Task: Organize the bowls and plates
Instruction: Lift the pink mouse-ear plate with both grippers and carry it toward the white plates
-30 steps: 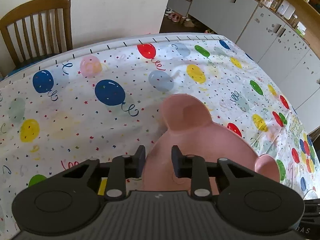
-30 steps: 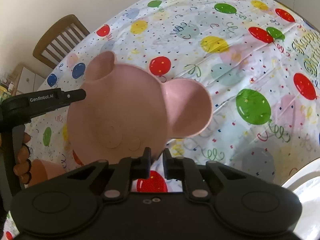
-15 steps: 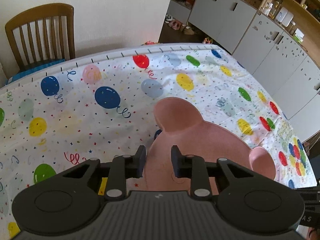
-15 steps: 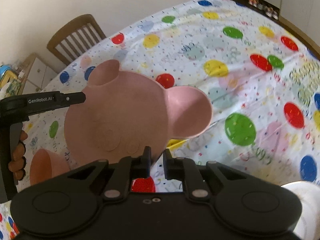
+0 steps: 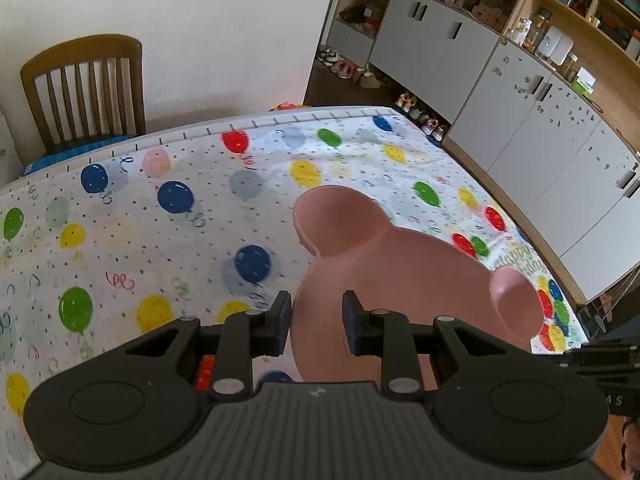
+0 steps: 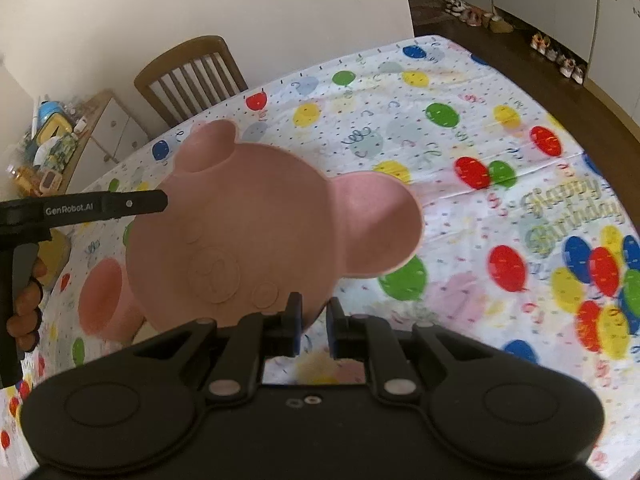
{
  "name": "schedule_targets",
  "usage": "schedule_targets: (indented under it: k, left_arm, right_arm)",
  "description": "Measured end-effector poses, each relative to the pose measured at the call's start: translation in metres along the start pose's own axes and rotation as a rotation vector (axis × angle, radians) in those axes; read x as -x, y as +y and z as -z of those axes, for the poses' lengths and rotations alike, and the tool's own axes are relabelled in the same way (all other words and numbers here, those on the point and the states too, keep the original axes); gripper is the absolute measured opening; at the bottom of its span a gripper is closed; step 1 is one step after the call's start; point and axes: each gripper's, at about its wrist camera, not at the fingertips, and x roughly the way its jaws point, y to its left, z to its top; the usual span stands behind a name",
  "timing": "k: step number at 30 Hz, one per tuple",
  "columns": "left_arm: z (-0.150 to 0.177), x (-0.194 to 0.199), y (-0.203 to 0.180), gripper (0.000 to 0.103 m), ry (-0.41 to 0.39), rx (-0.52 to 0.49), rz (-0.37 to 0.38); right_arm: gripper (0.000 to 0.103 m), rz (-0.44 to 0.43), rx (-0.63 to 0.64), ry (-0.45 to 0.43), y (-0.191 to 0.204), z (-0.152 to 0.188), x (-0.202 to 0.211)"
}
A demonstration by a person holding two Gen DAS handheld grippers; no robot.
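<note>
Both grippers, left (image 5: 315, 320) & right (image 6: 311, 322), have jaws pinching bear plate (image 6: 256, 232) rim; keep level, lift together, clear worktop (image 6: 460, 208).

Your plate (image 6: 256, 224): matt pink plastic, faintly speckled, face embossed. Bowl (image 6: 102, 300), same matt pink. Counter cloth (image 5: 160, 240): smooth printed sheet, slight sheen, creased. Chair (image 5: 84, 84): varnished wood. Your fingers (image 5: 280, 320): matt black plastic.
</note>
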Motion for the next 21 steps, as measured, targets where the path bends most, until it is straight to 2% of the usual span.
schedule_targets:
  k: [11,21]
  left_arm:
    - [0.045,0.039,-0.083,0.027,-0.024,0.029,-0.038]
    - [0.093,0.048,-0.139,0.027,-0.052,0.095,-0.066]
  right_arm:
    - [0.011,-0.035,0.081,-0.012,-0.058,0.022,0.059]
    - [0.011,-0.055,0.134,0.008,-0.107,0.045,0.081]
